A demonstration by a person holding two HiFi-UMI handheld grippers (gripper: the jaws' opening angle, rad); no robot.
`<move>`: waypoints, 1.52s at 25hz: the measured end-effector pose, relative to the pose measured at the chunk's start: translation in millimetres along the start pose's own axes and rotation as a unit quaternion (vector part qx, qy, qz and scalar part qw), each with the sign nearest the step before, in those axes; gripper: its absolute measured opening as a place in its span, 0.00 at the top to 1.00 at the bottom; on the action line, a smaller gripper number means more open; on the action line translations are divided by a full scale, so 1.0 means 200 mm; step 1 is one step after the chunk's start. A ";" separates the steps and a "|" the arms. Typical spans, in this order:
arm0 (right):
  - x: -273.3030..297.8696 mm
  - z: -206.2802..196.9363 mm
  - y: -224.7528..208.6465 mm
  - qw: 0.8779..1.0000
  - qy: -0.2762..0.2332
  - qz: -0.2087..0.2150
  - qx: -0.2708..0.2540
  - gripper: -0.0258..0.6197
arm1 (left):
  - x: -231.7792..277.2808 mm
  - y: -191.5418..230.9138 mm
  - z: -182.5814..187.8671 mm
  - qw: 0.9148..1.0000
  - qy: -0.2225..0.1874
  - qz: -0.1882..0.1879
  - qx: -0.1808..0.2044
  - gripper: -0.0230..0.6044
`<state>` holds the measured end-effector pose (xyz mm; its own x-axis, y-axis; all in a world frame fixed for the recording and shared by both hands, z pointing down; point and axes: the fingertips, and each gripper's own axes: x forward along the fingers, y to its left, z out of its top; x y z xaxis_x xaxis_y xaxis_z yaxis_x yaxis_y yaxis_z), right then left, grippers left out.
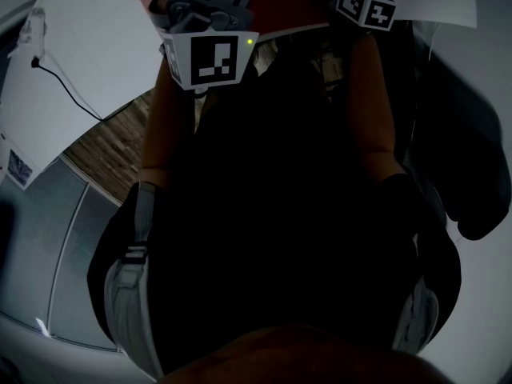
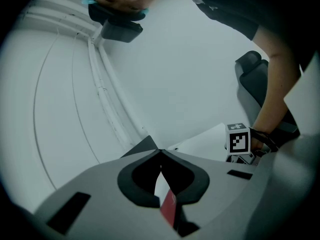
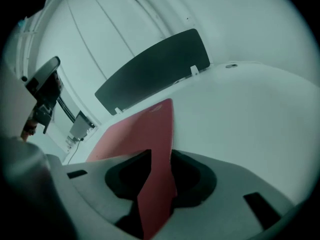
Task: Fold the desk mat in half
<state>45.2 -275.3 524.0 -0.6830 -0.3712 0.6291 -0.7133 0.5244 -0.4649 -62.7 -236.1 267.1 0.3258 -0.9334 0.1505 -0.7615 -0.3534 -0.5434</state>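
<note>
The desk mat [image 3: 145,129] is a thin red sheet lying on the white table [image 3: 250,114], with its near edge lifted. That edge runs up between the jaws of my right gripper [image 3: 160,156], which is shut on it. In the left gripper view a thin strip of the mat [image 2: 168,209], red on one face and pale on the other, is pinched in my left gripper [image 2: 160,154], whose tips meet above it. The head view is dark. It shows only the left gripper's marker cube [image 1: 210,58] and the right gripper's marker cube [image 1: 366,5] at the top, with both sets of jaws hidden.
A black upright panel [image 3: 155,69] stands along the table's far edge. A clamped device with a cable [image 3: 45,84] is at the left. A black chair [image 2: 255,79] is beside the person's arm [image 2: 272,94]. Wooden floor [image 1: 104,146] shows below the table edge.
</note>
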 end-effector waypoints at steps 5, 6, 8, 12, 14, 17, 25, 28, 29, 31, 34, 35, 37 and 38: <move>0.02 -0.04 -0.03 0.999 0.040 -0.017 -0.017 0.74 | -0.01 -0.01 0.00 1.000 -0.003 -0.004 0.001 0.95; 0.02 -0.05 -0.03 0.999 0.048 -0.015 -0.015 0.74 | 0.00 -0.01 0.00 1.000 -0.002 -0.004 0.000 0.95; 0.02 -0.06 -0.06 0.998 0.065 -0.007 -0.003 0.74 | 0.02 -0.02 0.00 1.000 -0.002 -0.006 0.000 0.95; 0.00 -0.10 -0.08 0.991 0.123 0.036 0.030 0.74 | 0.07 -0.04 0.00 1.000 0.004 -0.008 -0.003 0.95; -0.01 -0.14 -0.06 0.985 0.157 0.063 0.045 0.75 | 0.08 -0.04 0.00 1.000 0.005 -0.008 -0.004 0.95; -0.04 -0.18 -0.05 0.981 0.165 0.084 0.064 0.77 | 0.08 -0.04 -0.01 1.000 0.004 -0.010 -0.006 0.95; -0.11 -0.20 0.00 0.986 0.123 0.091 0.067 0.78 | 0.12 -0.07 -0.02 1.000 -0.003 -0.028 -0.008 0.95; -0.13 -0.26 0.00 0.989 0.121 0.075 0.049 0.78 | 0.14 -0.12 0.01 0.999 -0.014 -0.044 -0.008 0.95; -0.14 -0.29 0.00 0.989 0.123 0.071 0.042 0.78 | 0.15 -0.15 0.03 0.999 -0.018 -0.051 -0.007 0.95; -0.16 -0.33 -0.01 0.991 0.113 0.062 0.030 0.79 | 0.16 -0.20 0.04 0.997 -0.026 -0.067 -0.007 0.95; -0.17 -0.35 0.02 0.996 0.082 0.038 0.005 0.79 | 0.16 -0.27 0.05 0.995 -0.039 -0.090 -0.008 0.95; -0.18 -0.35 0.03 0.997 0.075 0.027 -0.008 0.79 | 0.16 -0.29 0.05 0.994 -0.044 -0.098 -0.008 0.95; -0.19 -0.36 0.04 0.997 0.065 -0.003 -0.043 0.79 | 0.15 -0.34 0.05 0.992 -0.057 -0.116 -0.009 0.95; -0.21 -0.36 0.05 0.996 0.058 -0.022 -0.063 0.79 | 0.15 -0.37 0.06 0.990 -0.064 -0.127 -0.009 0.95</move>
<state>78.2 -199.0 536.8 -0.6232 -0.3085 0.7186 -0.7122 0.6036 -0.3585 9.8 -236.6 301.5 0.5756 -0.7992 0.1732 -0.6557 -0.5777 -0.4861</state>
